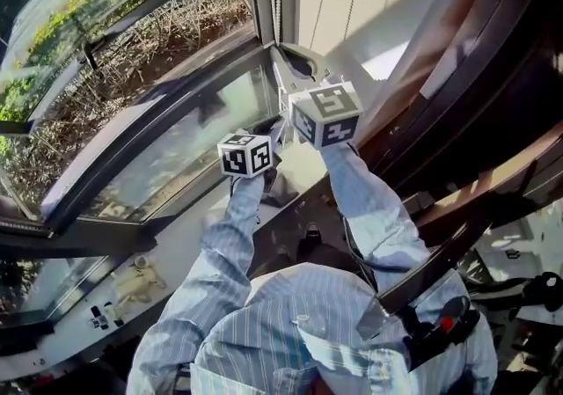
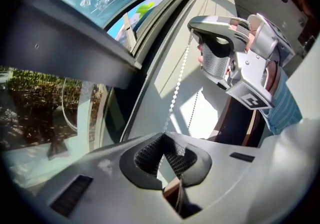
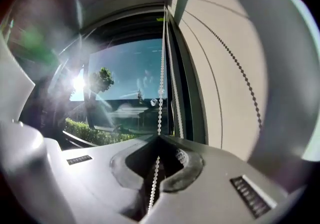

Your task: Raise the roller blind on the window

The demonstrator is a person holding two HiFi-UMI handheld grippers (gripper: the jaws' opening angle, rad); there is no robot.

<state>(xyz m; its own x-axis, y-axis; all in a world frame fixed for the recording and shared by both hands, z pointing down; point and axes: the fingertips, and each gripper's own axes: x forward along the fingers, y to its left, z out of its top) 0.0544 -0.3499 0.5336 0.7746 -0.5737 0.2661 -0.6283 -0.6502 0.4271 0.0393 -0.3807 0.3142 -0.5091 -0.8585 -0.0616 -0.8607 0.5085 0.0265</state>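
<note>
striped shirt sleeves (image 1: 230, 248) reach fwd from the person. left gripper (image 2: 163, 136) is pinched tight on the bead chain (image 2: 178, 82), which runs up out of its closed tips. right gripper (image 3: 158, 137) sits higher on the same chain, also clamped on it, w/ beads passing thru the closed tips & hanging below. behind both, the roller blind (image 3: 225, 53) hangs as a beige sheet just right of the window (image 3: 130, 68) frame, partly sunlit. beyond the glass: a hedge (image 3: 92, 135) & a tree (image 3: 102, 78).
</note>
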